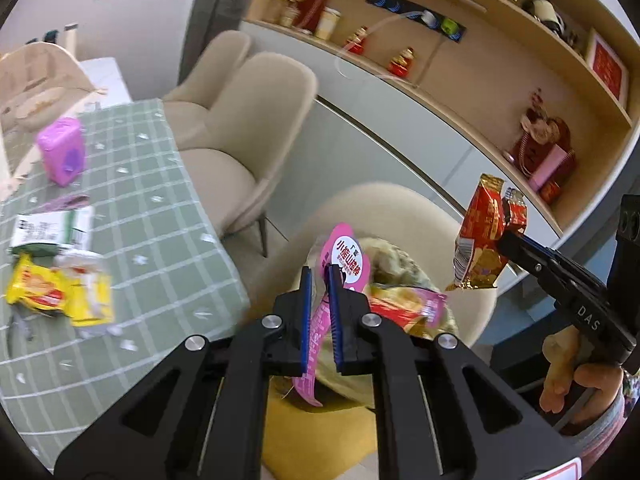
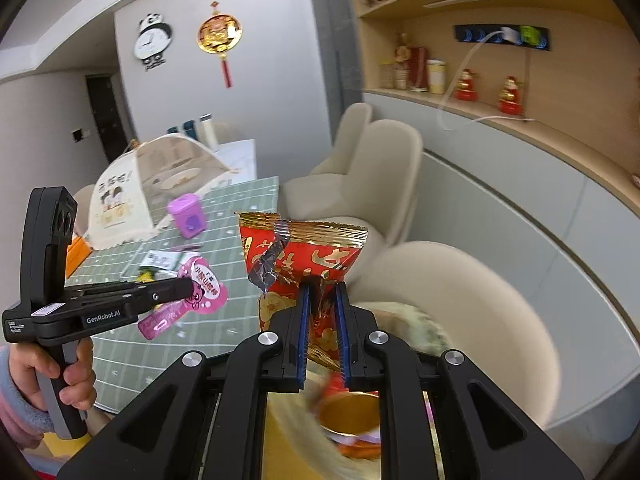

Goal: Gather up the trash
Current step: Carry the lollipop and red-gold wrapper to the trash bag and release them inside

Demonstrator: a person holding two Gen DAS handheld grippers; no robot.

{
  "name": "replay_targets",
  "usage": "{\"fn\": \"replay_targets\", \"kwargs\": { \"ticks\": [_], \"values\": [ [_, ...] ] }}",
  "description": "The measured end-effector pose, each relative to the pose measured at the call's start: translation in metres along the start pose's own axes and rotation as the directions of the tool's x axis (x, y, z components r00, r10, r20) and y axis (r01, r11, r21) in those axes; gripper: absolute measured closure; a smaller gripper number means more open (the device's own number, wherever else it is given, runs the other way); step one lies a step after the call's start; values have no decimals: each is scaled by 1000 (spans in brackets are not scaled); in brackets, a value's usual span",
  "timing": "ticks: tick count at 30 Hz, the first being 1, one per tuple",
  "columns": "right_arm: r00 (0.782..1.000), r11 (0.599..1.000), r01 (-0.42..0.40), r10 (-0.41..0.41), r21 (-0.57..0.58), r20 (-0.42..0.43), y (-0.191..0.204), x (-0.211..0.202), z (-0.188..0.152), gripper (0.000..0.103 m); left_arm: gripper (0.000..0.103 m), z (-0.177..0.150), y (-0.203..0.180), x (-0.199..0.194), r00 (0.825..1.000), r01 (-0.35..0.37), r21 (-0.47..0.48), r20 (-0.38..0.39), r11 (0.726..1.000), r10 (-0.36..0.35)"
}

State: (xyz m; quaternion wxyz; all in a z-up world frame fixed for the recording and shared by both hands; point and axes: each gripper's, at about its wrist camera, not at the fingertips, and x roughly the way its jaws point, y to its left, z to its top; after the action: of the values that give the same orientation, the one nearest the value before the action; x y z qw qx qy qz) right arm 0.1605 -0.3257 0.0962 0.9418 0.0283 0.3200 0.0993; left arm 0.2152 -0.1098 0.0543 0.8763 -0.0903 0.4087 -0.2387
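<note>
**A:** What do the tongs have?

**B:** The left tongs [image 1: 319,312] pinch a pink wrapper [image 1: 344,258], and the right tongs [image 2: 322,332] pinch a red-and-gold snack bag [image 2: 308,256]. Both are held in the air, off the worktop's near right corner, above a beige chair [image 1: 404,216].

**A:** Which way do they point?

**B:** The pink wrapper's long axis runs along the fingers, rounded end forward and up. The bag stands roughly upright, its torn, crimped top uppermost.

**A:** Any writing?

**B:** Chinese characters on the pink label and gold ones on the bag; I cannot read more. "GenRobot.AI" is on the left tool's side, "DAS" on the right one.

**A:** And the surface?

**B:** A worktop [image 1: 160,208] with a green checked cloth. Near its front edge lie yellow wrappers [image 1: 52,292] and a green-and-white packet [image 1: 52,228]; a purple box [image 1: 62,148] stands further back, a mesh food cover [image 2: 132,192] behind it. Wooden shelves [image 1: 460,76] with red ornaments line the right wall; a panda clock [image 2: 152,42] hangs on the far one.
</note>
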Motion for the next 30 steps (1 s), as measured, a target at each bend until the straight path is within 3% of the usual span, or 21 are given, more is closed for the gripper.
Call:
{"fn": "replay_targets", "kwargs": {
  "ticks": [6,13,18,25,30],
  "values": [
    [999,998,45,-44,45,-8,-43,-11,-12,90,95,-11,-39,50,989,67,-12,-132,998,-68],
    [997,993,75,-74,88,-19,-74,-16,-26,90,94,-17,-73,90,976,112,-4,-188,994,-110],
    [996,991,83,-81,104,-26,-88,-14,-33,90,73,-14,-83,100,967,146,-12,-210,989,-145],
    [993,994,65,-56,85,-104,-92,23,-47,90,72,-13,-69,80,981,94,-20,-171,995,-96],
    [978,999,22,-15,30,-209,-77,68,-71,90,72,-18,-44,52,991,4,-11,-136,1000,-6]
  ]
}}
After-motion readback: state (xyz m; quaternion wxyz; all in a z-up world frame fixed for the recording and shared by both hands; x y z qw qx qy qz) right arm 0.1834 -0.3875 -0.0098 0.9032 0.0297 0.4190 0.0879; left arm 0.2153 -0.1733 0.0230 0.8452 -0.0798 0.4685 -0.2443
